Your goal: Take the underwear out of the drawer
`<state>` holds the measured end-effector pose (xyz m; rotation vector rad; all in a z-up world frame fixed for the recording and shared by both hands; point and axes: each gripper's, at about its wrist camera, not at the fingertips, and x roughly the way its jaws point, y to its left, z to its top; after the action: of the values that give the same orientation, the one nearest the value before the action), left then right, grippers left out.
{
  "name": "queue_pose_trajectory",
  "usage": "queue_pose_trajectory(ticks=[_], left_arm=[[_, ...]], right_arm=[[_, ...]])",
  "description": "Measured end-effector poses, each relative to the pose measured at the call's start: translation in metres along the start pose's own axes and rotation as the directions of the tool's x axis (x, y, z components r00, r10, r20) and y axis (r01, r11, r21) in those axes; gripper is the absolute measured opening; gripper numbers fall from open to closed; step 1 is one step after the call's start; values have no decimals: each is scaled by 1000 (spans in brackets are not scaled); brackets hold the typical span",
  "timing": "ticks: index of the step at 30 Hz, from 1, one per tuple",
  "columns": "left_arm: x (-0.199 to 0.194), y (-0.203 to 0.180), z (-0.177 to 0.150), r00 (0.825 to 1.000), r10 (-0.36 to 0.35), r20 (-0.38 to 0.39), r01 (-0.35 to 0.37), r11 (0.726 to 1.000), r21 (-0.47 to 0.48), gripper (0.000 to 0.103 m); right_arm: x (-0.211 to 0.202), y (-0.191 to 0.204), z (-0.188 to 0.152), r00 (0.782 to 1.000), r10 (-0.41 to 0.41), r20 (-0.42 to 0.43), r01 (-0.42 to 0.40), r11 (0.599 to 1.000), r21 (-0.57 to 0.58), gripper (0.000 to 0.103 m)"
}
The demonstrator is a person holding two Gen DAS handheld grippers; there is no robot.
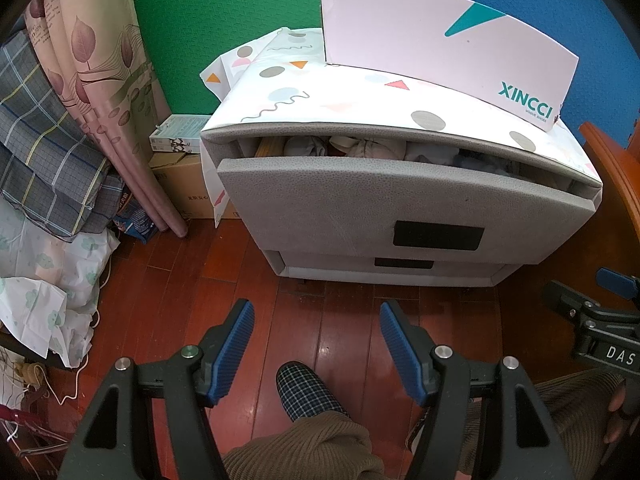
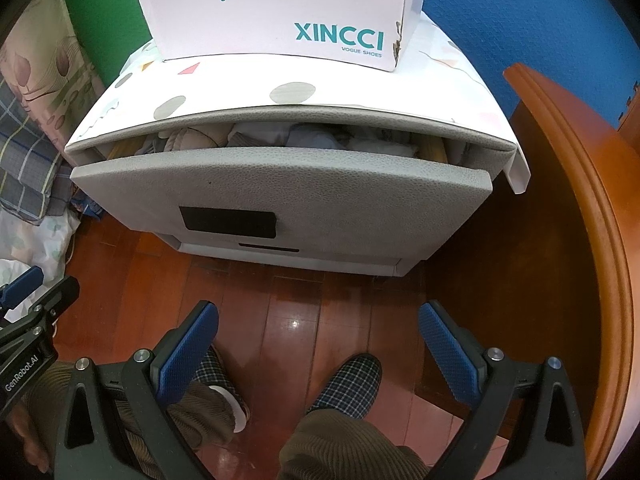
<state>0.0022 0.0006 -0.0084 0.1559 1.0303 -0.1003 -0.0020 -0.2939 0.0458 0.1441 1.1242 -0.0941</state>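
Note:
A grey bedside cabinet stands on the wooden floor. Its top drawer [image 1: 360,204] is pulled partly out; it also shows in the right wrist view [image 2: 280,188]. Folded underwear and other pale clothes [image 1: 360,146] lie packed inside, seen through the gap [image 2: 280,136]. My left gripper [image 1: 316,312] is open and empty, held above the floor in front of the cabinet. My right gripper [image 2: 320,316] is open and empty, also short of the drawer. The right gripper's body shows at the left view's right edge [image 1: 592,312].
A white XINCCI shoe box [image 1: 440,40] sits on the cabinet's patterned top [image 2: 280,24]. A lower drawer [image 1: 400,268] is shut. Curtain, bedding and cardboard boxes [image 1: 180,176] crowd the left. A wooden bed frame [image 2: 580,220] stands right. My slippered feet [image 2: 348,380] are below.

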Motion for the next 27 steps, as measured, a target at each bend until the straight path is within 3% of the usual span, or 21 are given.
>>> queue_pose_trajectory(ticks=[8, 16, 21, 27], left_arm=[[-1, 3, 0, 1000, -18, -7, 18, 1000, -11, 67], [0, 20, 9, 988, -154, -14, 152, 983, -100, 67], [7, 40, 22, 965, -261, -3, 254, 941, -222, 67], [31, 67, 43, 938, -345, -18, 311, 868, -388, 70]], right_arm=[[-1, -3, 0, 1000, 7, 1, -7, 1000, 12, 99], [0, -10, 0, 1000, 20, 1, -20, 999, 31, 100], [1, -15, 1, 999, 38, 0, -38, 998, 55, 100], [1, -20, 0, 999, 50, 2, -50, 997, 67, 100]])
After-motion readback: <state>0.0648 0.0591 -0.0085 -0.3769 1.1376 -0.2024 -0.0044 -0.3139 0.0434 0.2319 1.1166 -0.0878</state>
